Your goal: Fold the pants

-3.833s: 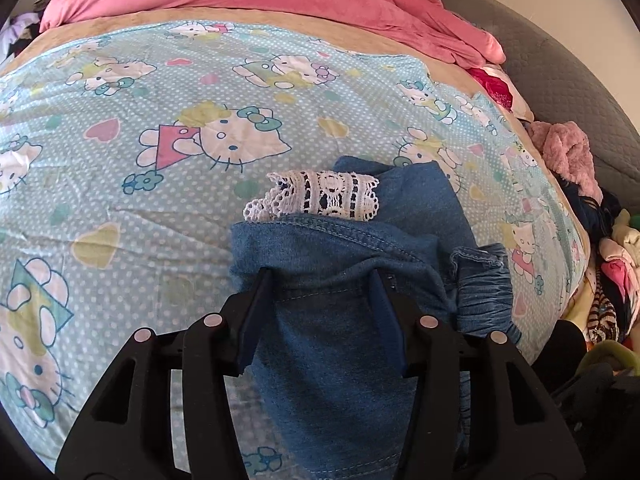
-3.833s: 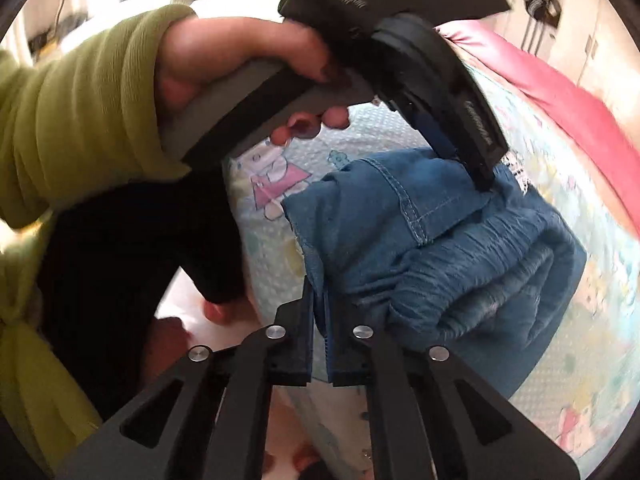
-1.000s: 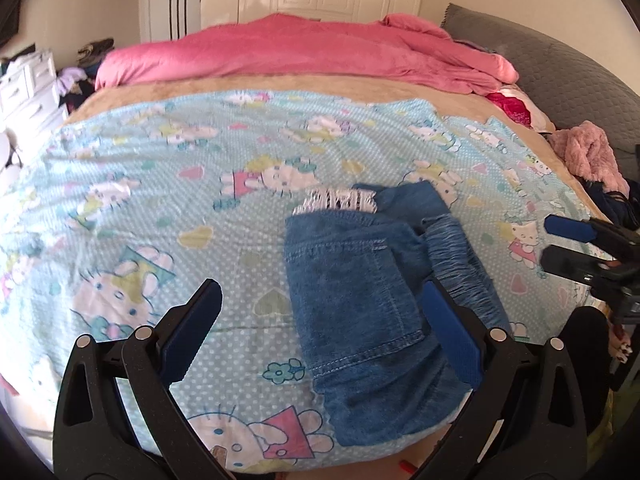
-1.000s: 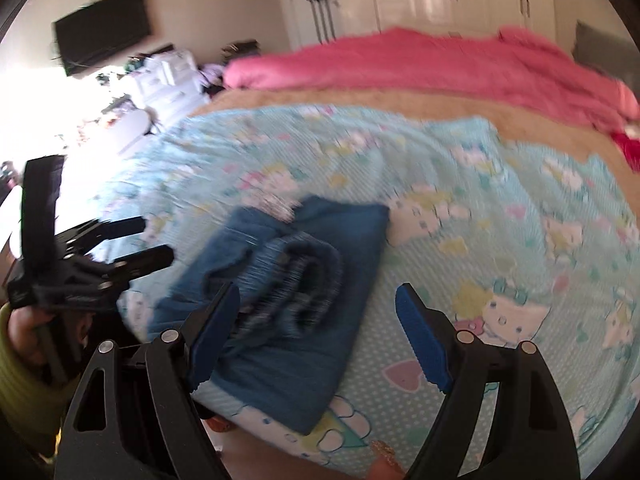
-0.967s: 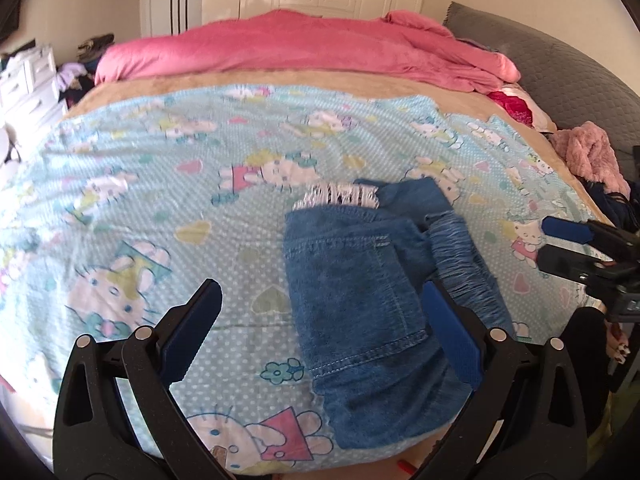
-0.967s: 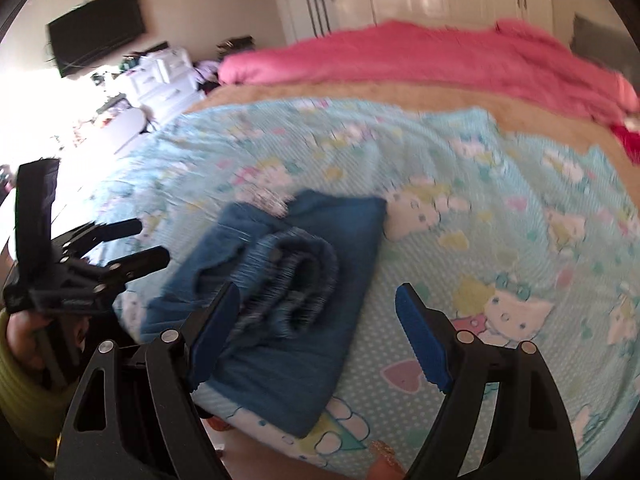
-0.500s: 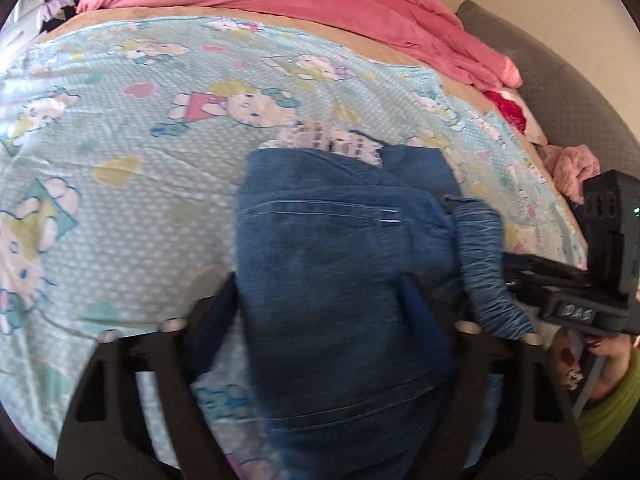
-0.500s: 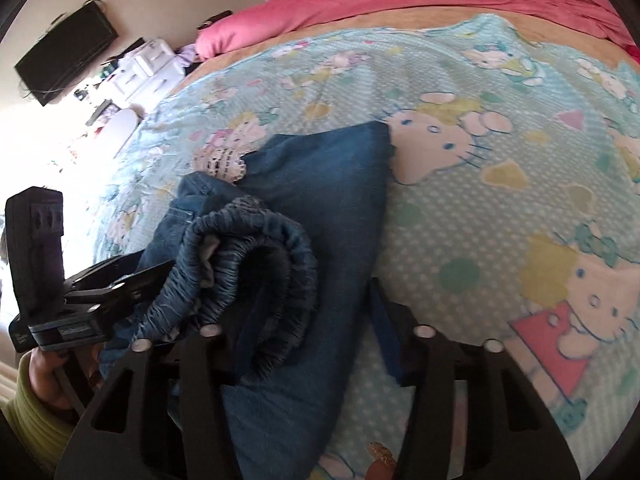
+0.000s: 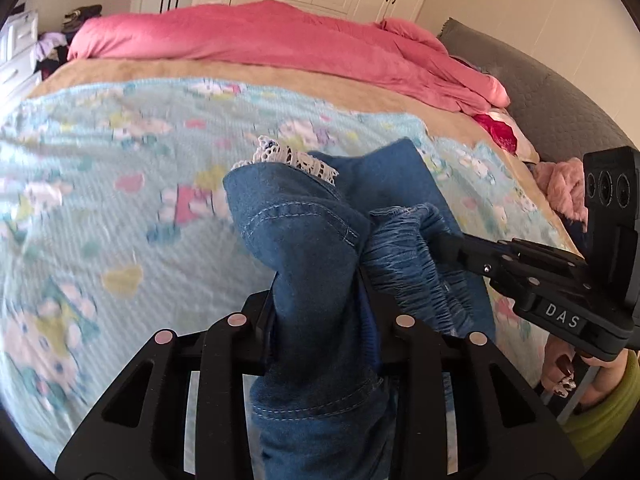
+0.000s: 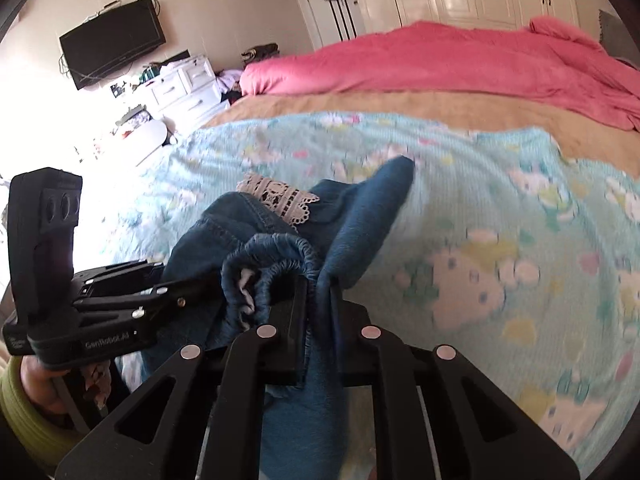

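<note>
Left fingers (image 9: 320,304) clamped on denim pants (image 9: 308,240), right fingers (image 10: 320,304) clamped on pants, above cartoon-print bedspread (image 9: 100,200)

Folded blue denim pants (image 9: 316,264) with lace trim, bunched, lifted off bed.

Daylight blown out at left in right view; bedspread (image 9: 100,200) motion-blurred; fisheye-bent edges, dark corners

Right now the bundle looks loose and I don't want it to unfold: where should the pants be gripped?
Probably where they are: the left gripper on the flat folded denim, the right gripper beside the bunched waistband. Both come from the near edge, since the pants hang open toward the lace trim.
</note>
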`<state>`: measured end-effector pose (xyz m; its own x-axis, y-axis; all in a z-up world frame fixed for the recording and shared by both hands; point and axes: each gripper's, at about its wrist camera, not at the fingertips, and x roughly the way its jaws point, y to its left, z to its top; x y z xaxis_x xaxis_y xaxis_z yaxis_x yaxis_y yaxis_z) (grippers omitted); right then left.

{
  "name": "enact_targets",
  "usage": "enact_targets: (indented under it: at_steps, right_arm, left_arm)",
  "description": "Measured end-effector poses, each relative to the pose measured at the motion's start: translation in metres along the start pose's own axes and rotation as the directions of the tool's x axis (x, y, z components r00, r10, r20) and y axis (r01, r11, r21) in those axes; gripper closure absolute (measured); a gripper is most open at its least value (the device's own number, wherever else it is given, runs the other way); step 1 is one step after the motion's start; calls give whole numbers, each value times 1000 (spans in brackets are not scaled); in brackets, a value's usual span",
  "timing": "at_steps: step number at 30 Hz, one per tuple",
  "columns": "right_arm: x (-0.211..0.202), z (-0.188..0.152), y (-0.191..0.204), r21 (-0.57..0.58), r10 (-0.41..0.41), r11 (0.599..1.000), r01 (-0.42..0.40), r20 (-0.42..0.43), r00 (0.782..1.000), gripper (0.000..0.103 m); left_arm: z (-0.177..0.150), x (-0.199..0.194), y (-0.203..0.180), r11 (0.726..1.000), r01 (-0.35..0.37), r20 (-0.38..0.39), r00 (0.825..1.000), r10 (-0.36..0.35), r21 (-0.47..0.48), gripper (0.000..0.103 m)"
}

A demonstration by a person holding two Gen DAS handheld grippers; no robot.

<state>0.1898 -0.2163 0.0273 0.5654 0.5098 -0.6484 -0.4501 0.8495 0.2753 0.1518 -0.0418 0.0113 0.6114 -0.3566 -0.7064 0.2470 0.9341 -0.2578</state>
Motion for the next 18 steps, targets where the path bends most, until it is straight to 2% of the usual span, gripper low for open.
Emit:
enact_targets:
  at_steps: [4, 8, 16, 18]
  right_arm:
    - [14, 17, -8, -5, -19, 1000, 19, 10, 1000, 93]
    - [31, 21, -18, 4, -57, 998, 57, -11, 998, 94]
    - [41, 3, -26, -8, -150, 989, 149, -84, 985, 92]
    - [45, -2, -31, 2, -166, 986, 167, -109, 980, 82]
  left_arm:
    - [17, 11, 6, 1000, -19, 11, 1000, 19, 5, 78]
    - [20, 31, 12, 999, -53, -19, 998, 53, 6, 78]
    - [6, 39, 20, 997, -83, -40, 996, 84, 4, 61]
    - [4, 41, 23, 996, -89, -46, 995, 89, -3, 57]
